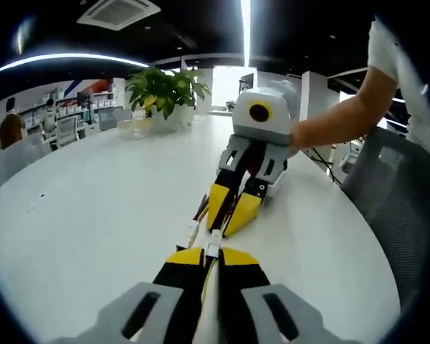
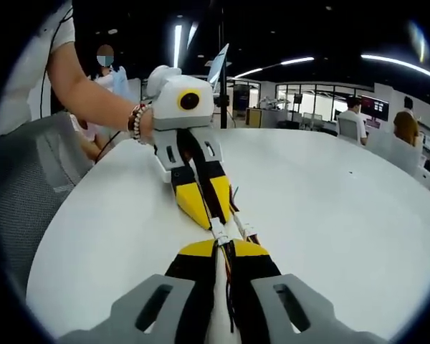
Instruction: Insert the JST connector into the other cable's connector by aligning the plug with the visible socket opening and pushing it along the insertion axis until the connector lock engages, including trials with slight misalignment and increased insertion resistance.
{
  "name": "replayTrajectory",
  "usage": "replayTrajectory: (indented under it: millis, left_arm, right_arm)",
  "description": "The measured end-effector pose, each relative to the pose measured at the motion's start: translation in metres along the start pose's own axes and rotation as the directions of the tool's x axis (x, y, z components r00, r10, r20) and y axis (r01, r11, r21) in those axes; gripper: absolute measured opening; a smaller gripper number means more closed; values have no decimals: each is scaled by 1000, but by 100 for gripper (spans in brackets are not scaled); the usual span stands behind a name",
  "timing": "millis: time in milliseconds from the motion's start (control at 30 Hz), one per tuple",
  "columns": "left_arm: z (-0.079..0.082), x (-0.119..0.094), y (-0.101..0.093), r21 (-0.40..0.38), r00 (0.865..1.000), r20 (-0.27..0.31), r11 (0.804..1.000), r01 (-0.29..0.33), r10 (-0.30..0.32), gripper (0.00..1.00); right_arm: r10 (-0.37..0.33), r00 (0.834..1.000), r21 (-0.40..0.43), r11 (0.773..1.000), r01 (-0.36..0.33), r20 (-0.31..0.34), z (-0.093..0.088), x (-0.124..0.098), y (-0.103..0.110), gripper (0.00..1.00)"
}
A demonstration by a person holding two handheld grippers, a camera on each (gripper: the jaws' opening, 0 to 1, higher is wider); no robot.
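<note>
My left gripper (image 1: 212, 252) rises from the bottom of the left gripper view, its yellow-tipped jaws shut on a cable with a white JST connector (image 1: 214, 241) at their tips. My right gripper (image 1: 227, 217) reaches in from the upper right, shut on the other cable, and its tips almost meet mine. A second white connector (image 1: 191, 233) lies just left of the joint. In the right gripper view, my right gripper (image 2: 223, 248) faces the left gripper (image 2: 213, 215), with the white connector (image 2: 220, 231) between them. I cannot tell whether plug and socket are seated.
Both grippers hover low over a round white table (image 1: 93, 215). A potted plant (image 1: 165, 89) stands at its far side. A person's arm (image 1: 337, 122) holds the right gripper, and a grey mesh chair (image 1: 394, 193) is beside the table edge. People sit at desks behind.
</note>
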State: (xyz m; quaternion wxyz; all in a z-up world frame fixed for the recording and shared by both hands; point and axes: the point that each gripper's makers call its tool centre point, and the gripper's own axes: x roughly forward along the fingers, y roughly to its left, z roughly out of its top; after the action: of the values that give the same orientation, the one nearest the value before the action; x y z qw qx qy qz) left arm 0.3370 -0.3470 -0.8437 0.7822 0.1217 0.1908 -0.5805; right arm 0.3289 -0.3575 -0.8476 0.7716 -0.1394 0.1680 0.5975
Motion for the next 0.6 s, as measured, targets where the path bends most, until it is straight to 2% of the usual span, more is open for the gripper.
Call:
replayTrajectory:
  millis: [400, 600]
  left_arm:
    - [9, -8, 2, -18, 1000, 19, 1000, -19, 20, 3]
    - [14, -12, 0, -28, 999, 25, 999, -24, 25, 6]
  right_arm:
    - [2, 1000, 4, 1000, -2, -6, 1, -2, 0, 4]
    - [-15, 1000, 1, 1000, 15, -6, 5, -6, -3, 8]
